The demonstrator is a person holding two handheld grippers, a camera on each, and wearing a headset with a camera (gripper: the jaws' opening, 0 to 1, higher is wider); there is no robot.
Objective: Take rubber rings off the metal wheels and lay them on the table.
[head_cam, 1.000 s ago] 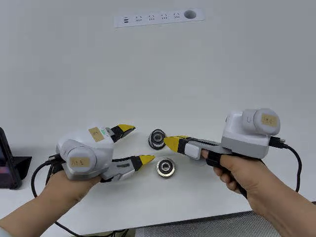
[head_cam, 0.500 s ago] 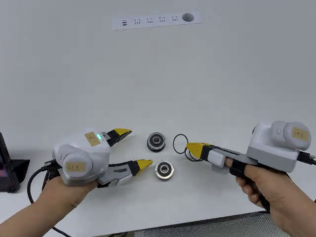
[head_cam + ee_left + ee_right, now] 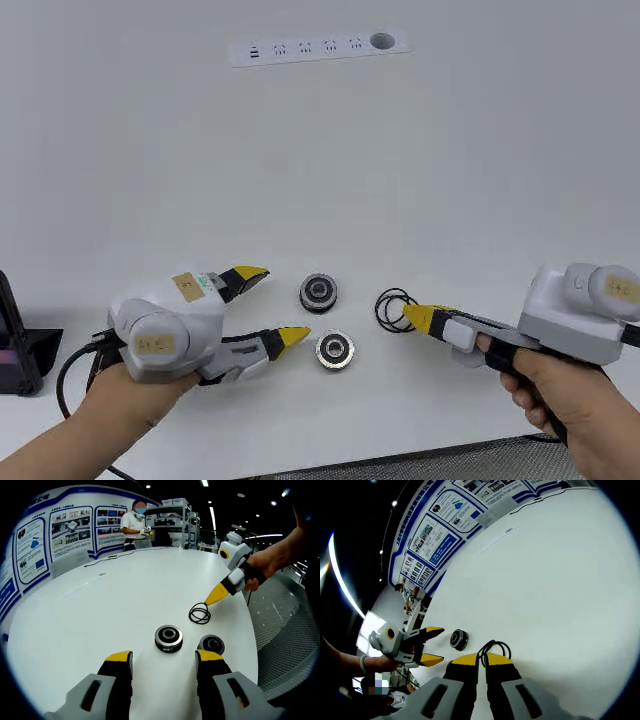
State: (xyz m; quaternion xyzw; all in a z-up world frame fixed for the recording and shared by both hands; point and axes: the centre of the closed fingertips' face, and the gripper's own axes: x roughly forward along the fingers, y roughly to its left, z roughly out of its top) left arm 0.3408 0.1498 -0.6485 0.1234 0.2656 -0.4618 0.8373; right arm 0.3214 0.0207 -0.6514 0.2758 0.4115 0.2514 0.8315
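white pwr strip (image 3: 318, 46) far back, black device (image 3: 13, 335) at left, wall posters (image 3: 75, 527) in bkgd

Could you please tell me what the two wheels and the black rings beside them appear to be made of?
Far wheel and near wheel: likely metal, with shiny silver faces catching light around dark parts. Rings: probably rubber, being thin, matte black loops, limp and overlapped on the table.
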